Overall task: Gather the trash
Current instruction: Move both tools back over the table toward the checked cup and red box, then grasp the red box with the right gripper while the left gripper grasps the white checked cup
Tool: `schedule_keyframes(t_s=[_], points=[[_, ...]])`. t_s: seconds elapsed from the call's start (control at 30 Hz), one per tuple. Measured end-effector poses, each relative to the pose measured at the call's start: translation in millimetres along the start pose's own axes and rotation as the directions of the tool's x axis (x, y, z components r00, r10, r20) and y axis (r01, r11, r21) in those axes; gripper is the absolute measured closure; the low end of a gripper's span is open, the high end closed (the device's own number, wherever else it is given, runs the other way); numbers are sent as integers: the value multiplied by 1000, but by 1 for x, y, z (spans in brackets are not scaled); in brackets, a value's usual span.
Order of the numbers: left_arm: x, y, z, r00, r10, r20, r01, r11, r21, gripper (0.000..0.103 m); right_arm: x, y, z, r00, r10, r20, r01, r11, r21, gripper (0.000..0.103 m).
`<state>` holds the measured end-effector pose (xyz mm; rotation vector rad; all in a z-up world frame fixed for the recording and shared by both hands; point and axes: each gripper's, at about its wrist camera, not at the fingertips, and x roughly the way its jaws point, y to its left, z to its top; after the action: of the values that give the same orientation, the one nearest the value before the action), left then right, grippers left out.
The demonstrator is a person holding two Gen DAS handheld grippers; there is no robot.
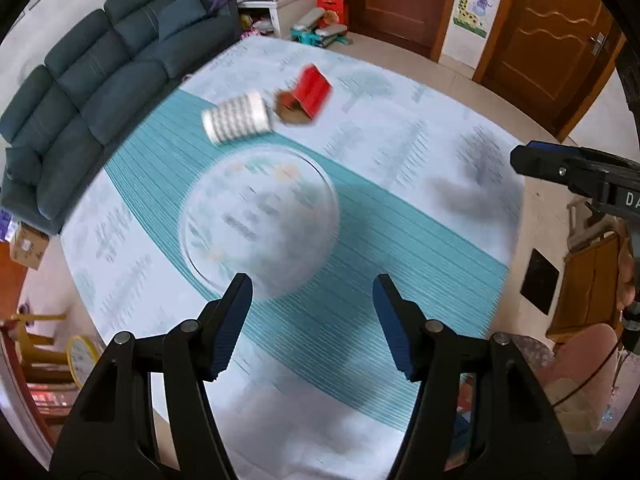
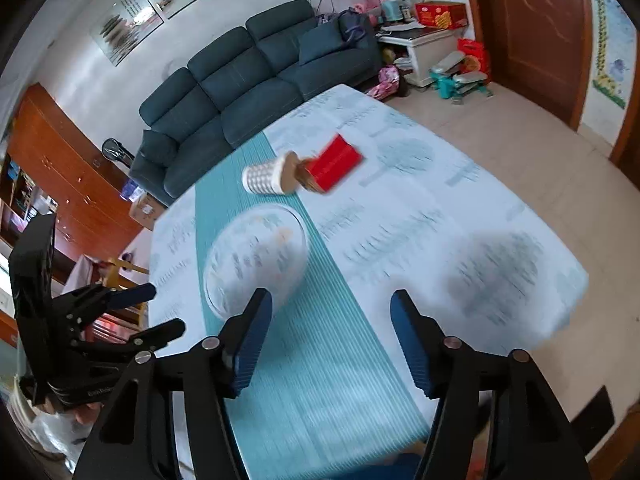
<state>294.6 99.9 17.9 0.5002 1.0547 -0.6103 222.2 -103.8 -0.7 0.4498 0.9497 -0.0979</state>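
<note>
Hovering above the cloth-covered table [image 1: 400, 152], the left gripper [image 1: 312, 320] and right gripper [image 2: 332, 336] both stand wide open, holding nothing. The toppled white patterned paper cup [image 1: 236, 118] and torn red cardboard box [image 1: 308, 94] lie touching, beyond the clear glass plate [image 1: 260, 220]. The approach seems just begun; next, one gripper should reach past the plate and close on the cup.

The room is evenly and brightly lit by soft daylight, and no harsh glare is seen on either view. Strong motion blur is spread over the tablecloth [image 1: 400, 148], the plate [image 1: 260, 216] and the paper cup [image 2: 266, 178], while the nearby gripper fingers [image 1: 232, 320] are rendered sharp. Soft grey shadows are cast on the cloth, and heavy fisheye bending with black vignetted corners is shown at the edges.
</note>
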Motion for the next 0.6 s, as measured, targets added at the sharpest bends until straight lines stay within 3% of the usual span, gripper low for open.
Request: schedule_keyframes(t_s=[0.2,0.33,0.6], points=[[36,50,61,1000,10,20,-11,1000,15,43,81,11,73,999,31,-40,-27,995,95,38],[71,83,98,1000,-5,6,5,1000,2,43,140,4,105,998,11,-65,0,986,165,38],[124,120,151,1000,10,-1,-10,999,46,43,216,-18,139,999,5,-48,8,964,265,29]])
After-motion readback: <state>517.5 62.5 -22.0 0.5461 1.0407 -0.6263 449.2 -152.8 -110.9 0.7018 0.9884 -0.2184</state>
